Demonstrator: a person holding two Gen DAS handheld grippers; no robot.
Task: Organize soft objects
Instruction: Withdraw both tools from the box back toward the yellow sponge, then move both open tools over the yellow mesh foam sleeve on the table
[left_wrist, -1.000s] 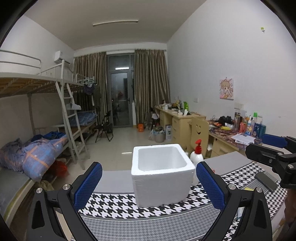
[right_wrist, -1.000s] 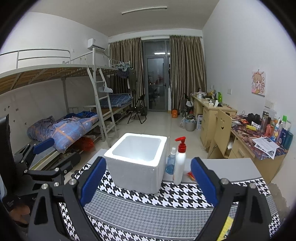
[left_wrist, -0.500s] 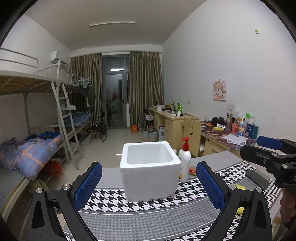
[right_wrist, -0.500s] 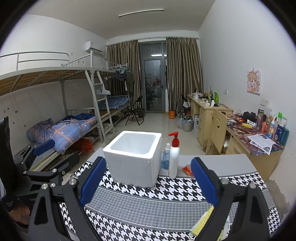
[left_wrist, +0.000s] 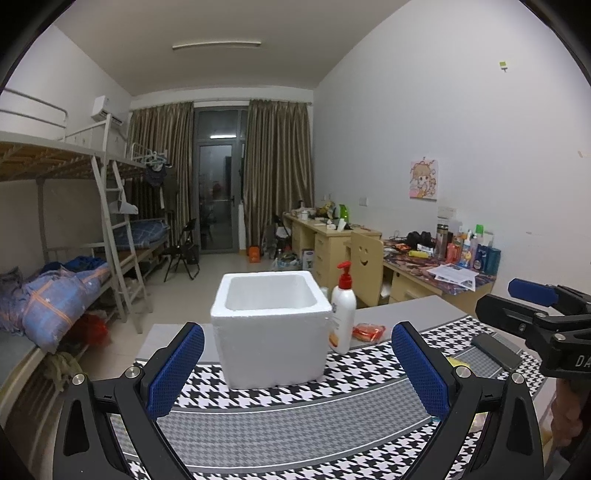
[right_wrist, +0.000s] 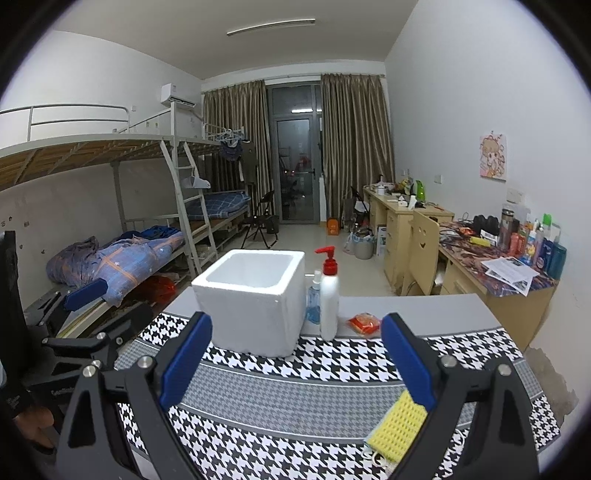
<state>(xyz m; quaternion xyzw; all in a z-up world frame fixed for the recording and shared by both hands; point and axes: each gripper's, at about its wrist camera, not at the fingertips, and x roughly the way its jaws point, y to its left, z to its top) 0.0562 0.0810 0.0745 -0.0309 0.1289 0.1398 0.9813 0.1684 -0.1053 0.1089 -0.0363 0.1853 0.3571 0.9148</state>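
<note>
- A yellow sponge (right_wrist: 397, 430) lies at the lower right of the right wrist view, on the houndstooth cloth (right_wrist: 332, 362), directly beneath the right-hand blue pad (right_wrist: 404, 363) of the right gripper (right_wrist: 295, 363).
- The right gripper hovers above the cloth with jaws spread wide and nothing between them; the left gripper (left_wrist: 297, 371), at the bottom of its own view, is equally wide and empty.
- The sponge's long axis runs diagonally, from the lower edge of the frame up and to the right; one end points towards the gripper pad, the other towards the lower left, where a pale cord-like item beside it is too unclear to name.
- The right gripper is plainly the nearer; the coming move likely turns on shifting right and down to straddle the sponge across its short side.
- The white foam box (right_wrist: 251, 299) stands open-topped at centre frame, well apart from the sponge, with a pump bottle (right_wrist: 328, 295) just beside its right wall.
</note>
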